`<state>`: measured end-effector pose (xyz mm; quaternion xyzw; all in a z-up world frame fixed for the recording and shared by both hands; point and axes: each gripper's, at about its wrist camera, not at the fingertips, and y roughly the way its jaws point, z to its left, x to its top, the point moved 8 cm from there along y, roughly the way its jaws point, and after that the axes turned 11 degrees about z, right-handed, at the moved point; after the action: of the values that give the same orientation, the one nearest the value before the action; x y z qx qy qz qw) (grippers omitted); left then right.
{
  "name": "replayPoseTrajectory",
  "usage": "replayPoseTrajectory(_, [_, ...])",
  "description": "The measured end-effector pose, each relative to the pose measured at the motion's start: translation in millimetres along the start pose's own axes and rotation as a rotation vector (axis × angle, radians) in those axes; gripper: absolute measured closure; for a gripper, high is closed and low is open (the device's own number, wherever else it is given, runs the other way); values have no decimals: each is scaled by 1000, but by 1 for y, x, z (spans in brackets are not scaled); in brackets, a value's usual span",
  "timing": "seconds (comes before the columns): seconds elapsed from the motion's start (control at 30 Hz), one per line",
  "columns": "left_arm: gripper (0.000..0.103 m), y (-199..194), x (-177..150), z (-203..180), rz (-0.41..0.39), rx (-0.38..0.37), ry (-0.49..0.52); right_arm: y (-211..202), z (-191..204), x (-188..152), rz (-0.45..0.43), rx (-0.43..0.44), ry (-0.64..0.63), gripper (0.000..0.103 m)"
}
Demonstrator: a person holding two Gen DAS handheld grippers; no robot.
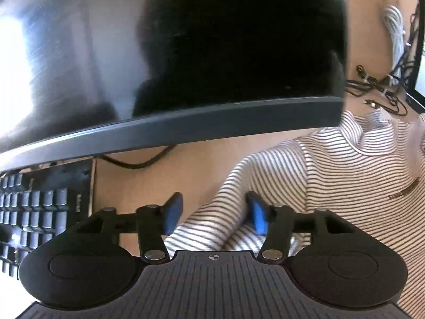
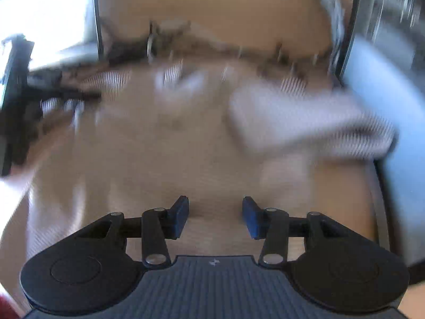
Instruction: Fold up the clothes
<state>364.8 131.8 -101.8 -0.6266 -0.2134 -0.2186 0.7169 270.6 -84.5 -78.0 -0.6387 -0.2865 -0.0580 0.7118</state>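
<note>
Striped shirt [image 1: 332, 175] lies spread on desk [image 1: 164, 175], just below monitor [image 1: 170, 61], keyboard [image 1: 34, 212] to its side. Left gripper [image 1: 213, 216] straddles sleeve, fingers [image 1: 172, 216] released, cloth lying between them but not pinched; likely lined up to catch sleeve for fold. Right gripper [image 2: 215, 216] hangs over bare desk, fingers [image 2: 180, 218] released, nothing between. Right view heavily blurred; striped cloth lies ahead, 1 lump at right.
</note>
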Motion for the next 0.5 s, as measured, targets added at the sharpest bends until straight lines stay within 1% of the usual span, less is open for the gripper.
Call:
replayPoseTrajectory(0.03, [40,-1,-2,2,5,0,-8,2,2,-4,-12,2,-4,55])
replayPoseTrajectory(0.13, [40,-5,-8,8,28,-5,-35,3,5,-8,5,31,0,53])
replayPoseTrajectory(0.23, [38,-14,-22,19,61,-21,-66,0,16,-16,30,34,-82,53])
replayPoseTrajectory(0.27, [38,-19,-29,24,73,-30,-79,-2,19,-22,40,43,-84,53])
replayPoseTrajectory(0.37, [36,-32,-48,36,100,-92,-125,-15,30,-39,73,54,-87,53])
replayPoseTrajectory(0.43, [37,-44,-56,42,106,-143,-169,-24,38,-50,103,64,-99,53])
replayPoseTrajectory(0.47, [36,-50,-60,45,109,-169,-191,-27,42,-51,123,73,-104,55])
replayPoseTrajectory(0.5, [31,-59,-62,47,107,-191,-219,-32,43,-47,111,55,-105,59])
